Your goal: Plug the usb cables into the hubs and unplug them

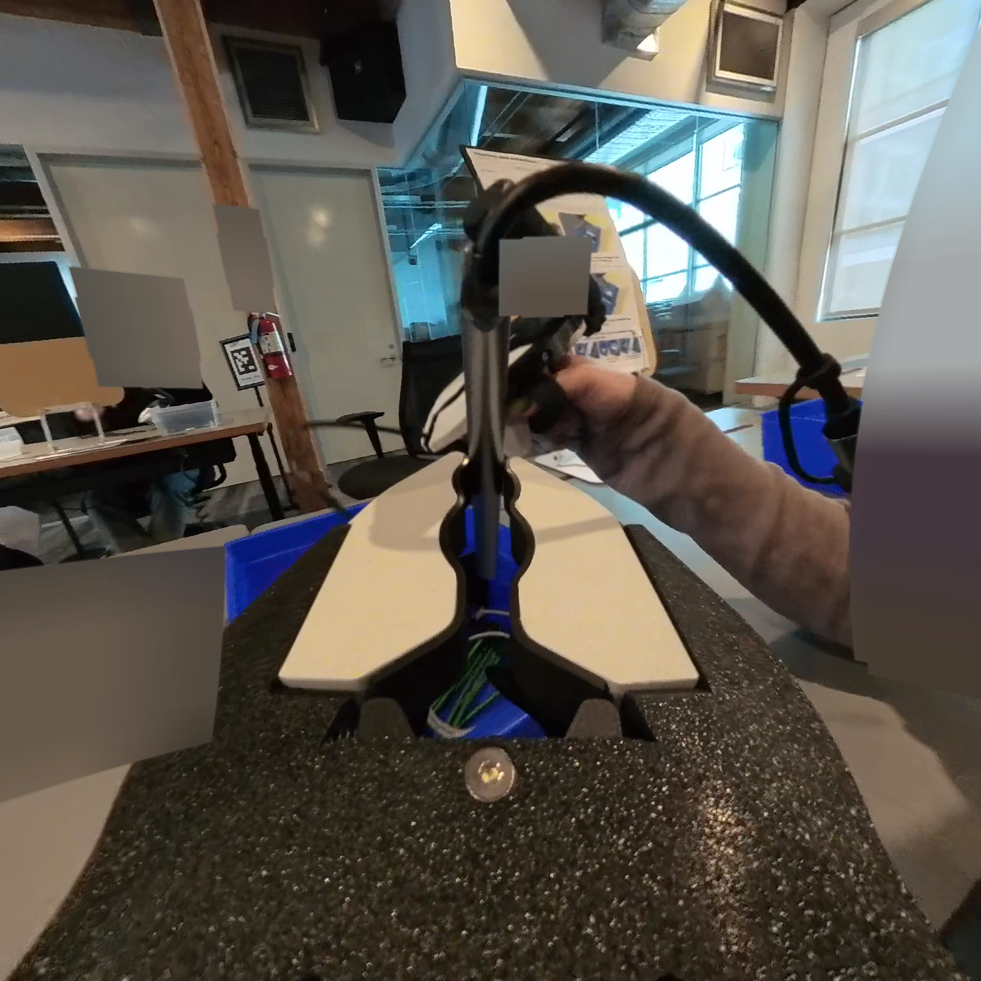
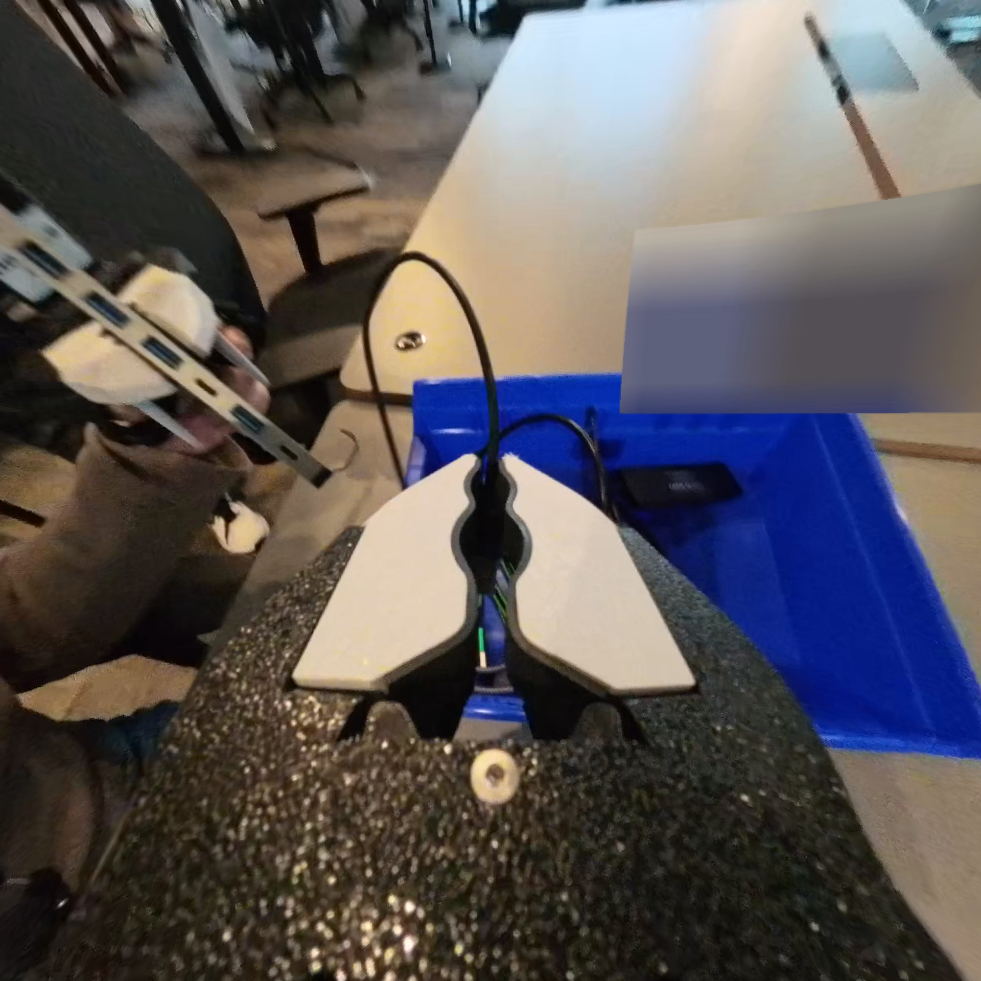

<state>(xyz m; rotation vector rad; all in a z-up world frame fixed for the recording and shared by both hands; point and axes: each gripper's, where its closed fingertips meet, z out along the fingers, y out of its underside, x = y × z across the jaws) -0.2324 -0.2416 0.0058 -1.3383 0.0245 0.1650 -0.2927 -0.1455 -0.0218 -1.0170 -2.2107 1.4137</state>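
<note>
A pale table point(image 2: 663, 175) stretches away to the far right of the right wrist view, with office chairs point(image 2: 318, 223) on the floor to its left. On its near edge sits a blue plastic bin point(image 2: 828, 557), open at the top, and a small black hub point(image 2: 679, 485) lies flat on the bin's floor toward its far wall.

The person's sleeved arm point(image 1: 706, 499) reaches in from the right of the left wrist view, and the hand grips the right gripper's handle behind the hub.

The left gripper point(image 1: 484, 472) points up and away from the bin, its pale fingers point(image 1: 393, 578) pressed onto the thin edge of a silver multiport hub point(image 1: 480, 403), which stands up between them. A thick black cable point(image 1: 743, 270) arcs from the hub's top over to the right and down toward the bin. In the right wrist view the same hub point(image 2: 159, 355) appears at the left, held slanting in that gripper point(image 2: 154, 345) (its row of blue ports faces the camera), well apart from the right gripper.

The right gripper point(image 2: 491, 467) hovers over the bin's near left corner, fingers point(image 2: 573, 584) pinched on a black usb plug point(image 2: 491, 509). Its thin black usb cable point(image 2: 424, 297) loops up from the fingertips and drops at the bin's left side.
</note>
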